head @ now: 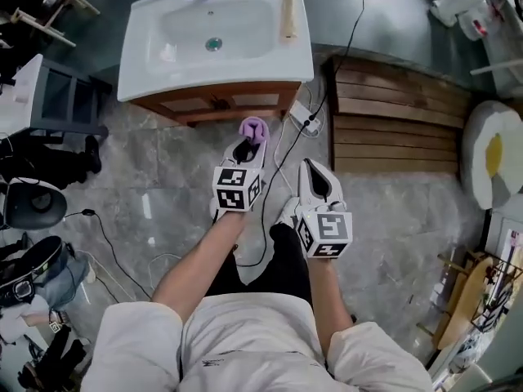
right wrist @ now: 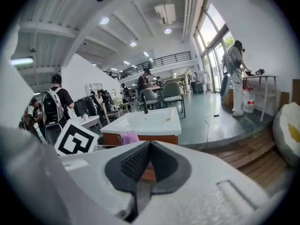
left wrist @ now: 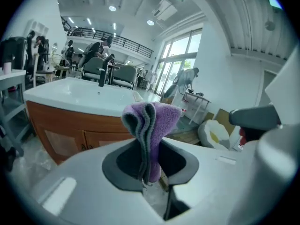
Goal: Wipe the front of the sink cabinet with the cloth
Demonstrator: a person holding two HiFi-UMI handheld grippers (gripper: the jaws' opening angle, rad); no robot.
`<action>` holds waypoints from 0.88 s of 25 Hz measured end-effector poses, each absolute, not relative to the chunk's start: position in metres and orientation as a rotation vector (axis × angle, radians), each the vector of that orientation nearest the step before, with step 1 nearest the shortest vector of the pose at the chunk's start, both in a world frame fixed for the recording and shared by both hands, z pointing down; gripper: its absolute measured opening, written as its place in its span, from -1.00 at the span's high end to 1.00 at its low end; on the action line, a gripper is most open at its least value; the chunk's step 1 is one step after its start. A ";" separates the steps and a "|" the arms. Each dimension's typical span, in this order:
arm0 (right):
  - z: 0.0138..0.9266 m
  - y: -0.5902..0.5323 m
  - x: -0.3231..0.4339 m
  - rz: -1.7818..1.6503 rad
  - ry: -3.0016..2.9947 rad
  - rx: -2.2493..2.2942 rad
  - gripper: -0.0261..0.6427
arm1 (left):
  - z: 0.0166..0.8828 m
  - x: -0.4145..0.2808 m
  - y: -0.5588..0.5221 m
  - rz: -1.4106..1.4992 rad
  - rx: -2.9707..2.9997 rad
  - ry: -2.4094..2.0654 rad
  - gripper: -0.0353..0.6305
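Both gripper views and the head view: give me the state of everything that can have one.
left gripper, shut on the purple cloth.
purple cloth, bunched, standing upright, apart from the cabinet.
right gripper, shut, empty.
sink cabinet doors, closed.
sink, basin empty.
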State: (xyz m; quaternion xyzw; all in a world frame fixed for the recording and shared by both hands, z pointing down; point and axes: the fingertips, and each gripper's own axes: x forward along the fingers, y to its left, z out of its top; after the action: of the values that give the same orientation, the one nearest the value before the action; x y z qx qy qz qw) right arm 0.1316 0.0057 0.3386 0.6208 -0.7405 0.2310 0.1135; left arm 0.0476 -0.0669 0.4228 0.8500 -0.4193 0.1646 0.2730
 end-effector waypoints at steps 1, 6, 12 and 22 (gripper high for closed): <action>0.324 0.006 0.127 0.664 -2.184 1.822 0.94 | 0.402 0.044 -0.062 0.428 2.298 -1.123 0.66; 0.259 0.006 0.094 0.610 -2.277 1.808 0.94 | 0.308 0.014 -0.043 0.372 2.384 -1.145 0.66; 0.196 0.011 0.075 0.574 -2.337 1.788 0.94 | 0.227 -0.017 -0.028 0.324 2.426 -1.201 0.66; 0.114 0.015 0.038 0.477 -2.459 1.776 0.94 | 0.119 -0.043 -0.003 0.163 2.549 -1.272 0.66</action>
State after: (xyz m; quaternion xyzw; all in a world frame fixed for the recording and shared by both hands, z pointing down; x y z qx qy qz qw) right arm 0.0384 0.0146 0.1136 0.5780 -0.8004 0.1552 0.0354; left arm -0.0434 -0.0033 0.1193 0.8841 -0.4411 0.0564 0.1437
